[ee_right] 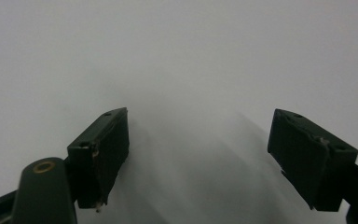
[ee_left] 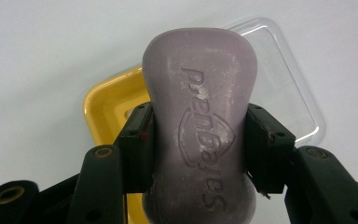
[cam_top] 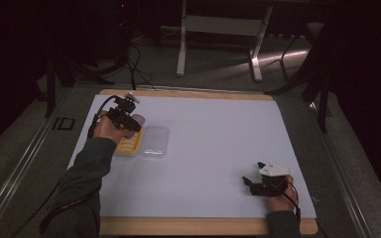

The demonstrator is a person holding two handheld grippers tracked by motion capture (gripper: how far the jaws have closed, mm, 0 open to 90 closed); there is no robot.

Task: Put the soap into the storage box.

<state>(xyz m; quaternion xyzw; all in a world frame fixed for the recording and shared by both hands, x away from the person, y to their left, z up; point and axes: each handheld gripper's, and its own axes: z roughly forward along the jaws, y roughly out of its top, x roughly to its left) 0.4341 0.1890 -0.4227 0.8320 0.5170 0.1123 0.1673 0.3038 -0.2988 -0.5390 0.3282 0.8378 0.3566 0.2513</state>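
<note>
**Soap bar pinched at its waist, above the yellow dish**

Near the front right corner of the white worktop [cam_top: 213, 163] we hold the right gripper [cam_top: 256, 184] with its jaws spread wide and nothing between them.

Farther off, by the left edge, our left gripper [ee_left: 199, 144] is clamped on the purple soap bar [ee_left: 200, 112], pads pressed to its narrowed middle. We judge that waist the best place to take it: the bar looks stiff, fairly dense and smooth, so it could slide if squeezed on its rounded ends.

Beneath it lies the yellow soap dish [ee_left: 105, 105], with the clear plastic lid [ee_left: 286, 88] just beside it.
</note>
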